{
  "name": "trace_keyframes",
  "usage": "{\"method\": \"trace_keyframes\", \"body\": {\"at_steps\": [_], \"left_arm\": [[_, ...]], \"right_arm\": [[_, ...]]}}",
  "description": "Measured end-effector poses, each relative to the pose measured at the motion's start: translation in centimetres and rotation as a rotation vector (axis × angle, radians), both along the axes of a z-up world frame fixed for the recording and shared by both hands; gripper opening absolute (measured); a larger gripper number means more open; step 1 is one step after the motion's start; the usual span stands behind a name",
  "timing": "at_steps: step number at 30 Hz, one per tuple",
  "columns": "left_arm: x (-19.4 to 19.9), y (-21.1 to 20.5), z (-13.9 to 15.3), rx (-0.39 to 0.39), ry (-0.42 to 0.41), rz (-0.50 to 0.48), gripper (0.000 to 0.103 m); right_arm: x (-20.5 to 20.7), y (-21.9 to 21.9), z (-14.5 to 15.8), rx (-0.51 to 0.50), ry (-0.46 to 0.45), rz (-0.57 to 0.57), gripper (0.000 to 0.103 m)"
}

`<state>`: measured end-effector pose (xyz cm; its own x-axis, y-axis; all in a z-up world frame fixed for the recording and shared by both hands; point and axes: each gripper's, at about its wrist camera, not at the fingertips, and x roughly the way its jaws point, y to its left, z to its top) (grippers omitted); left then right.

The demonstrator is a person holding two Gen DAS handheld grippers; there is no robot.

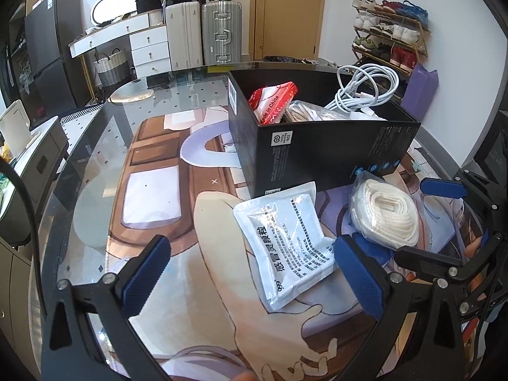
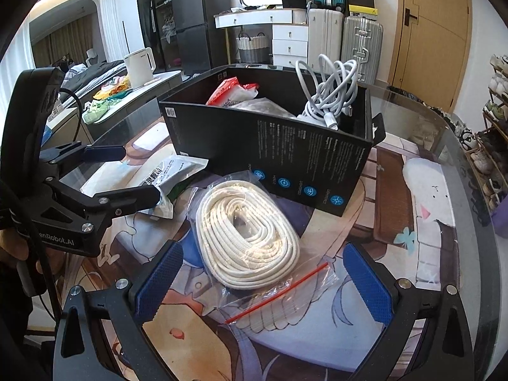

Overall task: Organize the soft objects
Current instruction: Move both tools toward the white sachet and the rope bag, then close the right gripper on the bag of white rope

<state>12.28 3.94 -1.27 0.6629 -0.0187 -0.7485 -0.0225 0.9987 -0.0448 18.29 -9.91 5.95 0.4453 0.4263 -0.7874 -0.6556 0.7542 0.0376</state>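
The left gripper point(image 1: 250, 273) hovers with its blue pads spread wide, framing a white medicine sachet point(image 1: 287, 249) that lies flat on the printed table mat point(image 1: 152, 203). The right gripper point(image 2: 263, 282) is likewise spread open, its pads either side of a coil of white cord in a clear zip bag point(image 2: 247, 231), beside the sachet. Just behind both stands an open black cardboard box point(image 2: 285, 155), holding a red-and-white packet point(image 1: 273, 101) and a bundled white cable point(image 2: 330, 95).
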Motion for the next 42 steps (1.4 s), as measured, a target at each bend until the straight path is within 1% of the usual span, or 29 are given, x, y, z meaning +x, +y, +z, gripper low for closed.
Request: {"method": "trace_keyframes", "body": {"at_steps": [6,9,20,29,31,33,34,36,39,42], "left_arm": [[0.1,0.3,-0.1,-0.017,0.007,-0.001,0.103],[0.2,0.5,-0.2,-0.025,0.01,0.0,0.103],[0.3,0.7,-0.3,-0.028,0.018,0.0,0.103],[0.4,0.6,-0.4,-0.023,0.021,-0.005,0.103],[0.3,0.6,-0.4,-0.023,0.022,-0.004,0.103],[0.3,0.5,-0.5,-0.022,0.022,-0.005,0.103],[0.4,0.6,-0.5,-0.023,0.023,-0.005,0.103],[0.3,0.5,-0.5,-0.021,0.024,-0.004,0.103],[0.4,0.5,-0.6,-0.018,0.024,-0.004,0.103],[0.4,0.5,-0.7,-0.015,0.027,-0.004,0.103]], "right_arm": [[0.6,0.9,-0.9,-0.035,0.04,0.019,0.102],[0.9,1.5,-1.3,-0.076,0.042,0.027,0.102],[3.6,3.8,-1.3,-0.099,0.072,0.047,0.102],[5.0,4.5,-1.6,-0.1,0.073,0.061,0.102],[4.4,4.2,-1.6,-0.096,0.064,0.079,0.099],[3.5,4.1,-1.5,-0.087,0.055,0.098,0.088],[3.1,4.1,-1.3,-0.083,0.051,0.107,0.084],[2.8,4.1,-1.2,-0.079,0.045,0.12,0.067],[1.9,4.0,-1.1,-0.085,0.035,0.14,0.059],[1.0,3.4,-1.1,-0.075,0.038,0.131,0.058]]}}
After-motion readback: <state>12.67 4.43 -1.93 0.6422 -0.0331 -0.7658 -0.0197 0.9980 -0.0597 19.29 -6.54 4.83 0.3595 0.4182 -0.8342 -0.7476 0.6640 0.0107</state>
